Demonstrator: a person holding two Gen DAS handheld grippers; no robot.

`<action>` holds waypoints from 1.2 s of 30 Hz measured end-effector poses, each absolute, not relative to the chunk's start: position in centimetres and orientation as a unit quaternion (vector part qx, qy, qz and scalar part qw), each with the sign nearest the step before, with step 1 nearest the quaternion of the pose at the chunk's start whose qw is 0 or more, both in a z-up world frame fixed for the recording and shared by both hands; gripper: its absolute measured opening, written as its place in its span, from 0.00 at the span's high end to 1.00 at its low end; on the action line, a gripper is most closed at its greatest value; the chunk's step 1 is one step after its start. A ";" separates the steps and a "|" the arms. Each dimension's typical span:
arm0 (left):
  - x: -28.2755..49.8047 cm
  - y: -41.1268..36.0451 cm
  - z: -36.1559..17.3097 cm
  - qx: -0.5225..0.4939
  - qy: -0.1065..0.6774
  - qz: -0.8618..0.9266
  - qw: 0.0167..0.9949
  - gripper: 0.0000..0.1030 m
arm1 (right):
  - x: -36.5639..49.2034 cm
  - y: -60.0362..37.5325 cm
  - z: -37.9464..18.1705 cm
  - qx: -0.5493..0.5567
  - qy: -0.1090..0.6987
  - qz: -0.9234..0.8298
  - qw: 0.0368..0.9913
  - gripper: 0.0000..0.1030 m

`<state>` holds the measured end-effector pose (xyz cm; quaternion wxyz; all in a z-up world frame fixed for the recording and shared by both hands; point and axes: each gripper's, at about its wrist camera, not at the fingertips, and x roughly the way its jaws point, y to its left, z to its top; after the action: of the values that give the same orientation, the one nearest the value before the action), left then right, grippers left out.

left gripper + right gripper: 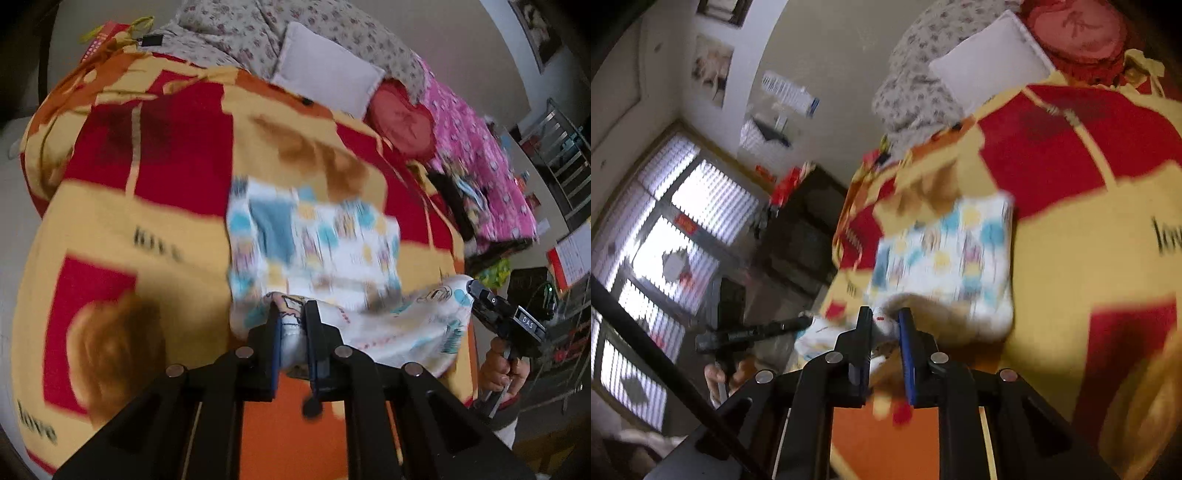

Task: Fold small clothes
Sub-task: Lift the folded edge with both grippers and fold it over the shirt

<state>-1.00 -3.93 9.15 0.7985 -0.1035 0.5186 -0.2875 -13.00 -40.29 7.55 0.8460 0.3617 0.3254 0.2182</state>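
Fold in progress, not complete. The small printed garment [314, 251] lies on the bed's red-and-yellow blanket [129, 221], about the middle of the blanket's width and close to the near edge, with its near hem lifted off the surface by both grippers.

Left gripper [291, 317]: clenched on the near left corner of the garment, white cloth bunched between its jaws. Right gripper [884, 321]: likewise clamped on the near right corner — its tip is also seen from the left wrist view at the garment's right edge.

Progress, as judged: the far portion appears already flat and squared, possibly doubled once, though motion blur prevents confirming the layers. The lifted hem remains to be carried over and laid down, then released.

Differences between views: the left wrist view shows the bed's far side — a white pillow [325, 79], a red cushion [402, 122] and a pink cover [480, 162] toward the right edge. The right wrist view alone shows the window [665, 236] and a dark cabinet [805, 236] beyond the bed's left edge.
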 end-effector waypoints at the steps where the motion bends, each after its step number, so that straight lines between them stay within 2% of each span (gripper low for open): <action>1: 0.4 -4.2 9.1 -0.106 0.520 -0.283 0.799 0.89 | -11.5 -40.9 7.5 0.368 0.324 0.205 0.847 0.85; 7: 8.3 -6.3 5.8 -0.118 0.553 -0.235 0.791 0.89 | -2.9 -42.9 4.0 0.400 0.370 0.148 0.825 0.85; 10: 10.3 -6.5 3.6 -0.136 0.576 -0.219 0.776 0.87 | -0.7 -42.6 2.5 0.378 0.396 0.109 0.830 0.85; 12: 10.2 -6.3 3.9 -0.138 0.568 -0.226 0.779 0.86 | -0.7 -42.8 2.6 0.378 0.392 0.101 0.832 0.83; 14: 9.7 -6.3 5.1 -0.124 0.553 -0.240 0.788 0.83 | -1.6 -43.1 3.8 0.366 0.379 0.090 0.845 0.76; 15: 9.6 -6.1 5.6 -0.117 0.547 -0.237 0.794 0.73 | -2.2 -43.2 4.4 0.354 0.376 0.081 0.853 0.75; 16: 9.4 -5.6 6.6 -0.108 0.532 -0.220 0.811 0.55 | -2.7 -43.3 5.3 0.342 0.370 0.072 0.861 0.75; 18: 9.2 -4.6 8.2 -0.111 0.507 -0.206 0.830 0.43 | -4.3 -43.4 7.1 0.319 0.355 0.062 0.876 0.72; 19: 9.2 -4.1 8.7 -0.118 0.499 -0.207 0.833 0.43 | -4.6 -43.4 7.6 0.308 0.349 0.057 0.883 0.69; 21: 8.9 -3.1 9.6 -0.123 0.493 -0.205 0.837 0.43 | -5.8 -42.5 8.6 0.274 0.351 0.062 0.893 0.49; 22: 8.6 -3.0 9.8 -0.118 0.491 -0.203 0.839 0.42 | -6.2 -42.0 8.7 0.258 0.357 0.070 0.895 0.47; 30: 5.8 -6.0 7.0 -0.034 0.511 -0.207 0.834 0.40 | -5.1 -37.2 6.5 0.117 0.400 0.044 0.908 0.46; 33: 5.5 -7.6 5.5 -0.011 0.519 -0.204 0.830 0.40 | -3.6 -36.5 5.3 0.105 0.411 0.046 0.905 0.46; 34: 5.6 -8.1 5.1 -0.004 0.521 -0.202 0.829 0.40 | -3.0 -36.2 4.9 0.101 0.416 0.050 0.902 0.47; 35: 5.6 -8.6 4.7 0.004 0.521 -0.196 0.831 0.40 | -2.5 -35.9 4.8 0.095 0.417 0.051 0.902 0.64; 36: 5.8 -9.2 4.2 0.017 0.522 -0.186 0.832 0.40 | -2.2 -35.6 4.7 0.085 0.414 0.045 0.905 0.91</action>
<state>5.81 -9.16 4.24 0.8321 0.0174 0.5223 -0.1858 -2.22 -35.60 4.71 0.9051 0.0854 0.4141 0.0448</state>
